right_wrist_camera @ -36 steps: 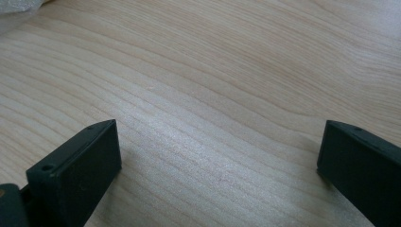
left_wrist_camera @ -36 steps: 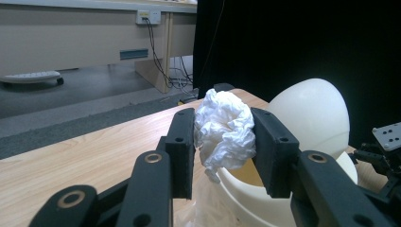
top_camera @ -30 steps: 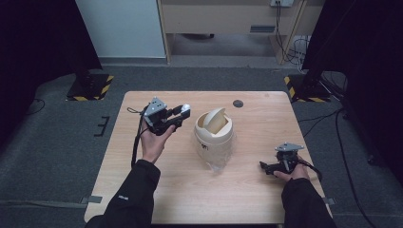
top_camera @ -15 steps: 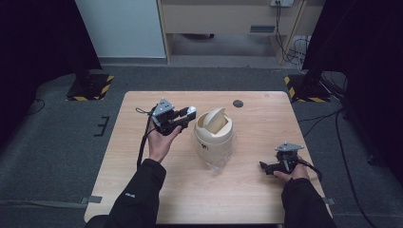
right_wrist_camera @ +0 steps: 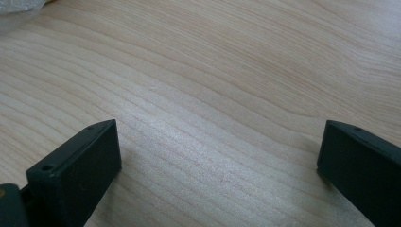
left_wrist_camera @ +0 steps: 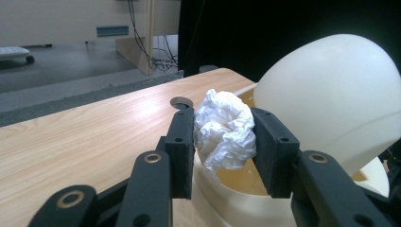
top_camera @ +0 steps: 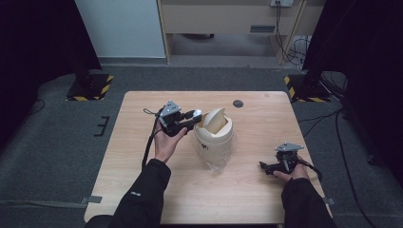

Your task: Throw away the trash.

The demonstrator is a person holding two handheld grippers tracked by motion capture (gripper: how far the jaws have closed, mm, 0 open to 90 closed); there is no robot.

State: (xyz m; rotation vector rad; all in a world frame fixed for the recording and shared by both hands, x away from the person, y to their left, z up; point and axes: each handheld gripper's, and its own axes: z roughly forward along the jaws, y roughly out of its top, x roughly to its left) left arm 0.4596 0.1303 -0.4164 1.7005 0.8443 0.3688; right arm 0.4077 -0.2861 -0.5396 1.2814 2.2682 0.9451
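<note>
A light wooden table [top_camera: 142,190] with a visible grain stands on grey carpet, and a small dark round disc [top_camera: 238,103] is set into the tabletop near its far edge. Beyond the table there is a pale wooden cabinet [top_camera: 228,19] with cables hanging beside it, a white panel [top_camera: 119,28] to one side, black curtains on both flanks, and two stand bases marked with yellow and black hazard stripes [top_camera: 90,88]. A cream swing-lid bin [top_camera: 214,140] sits near the middle of the table, with a bit of clear plastic [top_camera: 216,165] showing at its near foot. The left gripper [top_camera: 196,114] is held up by the left hand [top_camera: 166,142], its tips right at the bin's tilted lid [top_camera: 216,118]. In the left gripper view its two black jaws are clamped on a crumpled white tissue [left_wrist_camera: 224,130], which fills the gap between them and bulges above their tips. Just ahead of and below the jaws lies the bin's opening, with the domed lid rising close by on the tool's right side; the tissue hangs over that rim. The right gripper [top_camera: 266,167] rests low at the table's near right part in the right hand [top_camera: 291,172], well apart from the bin. In the right gripper view its jaws stand wide apart with bare wood between them, and a trace of the clear plastic shows at the far upper left.
</note>
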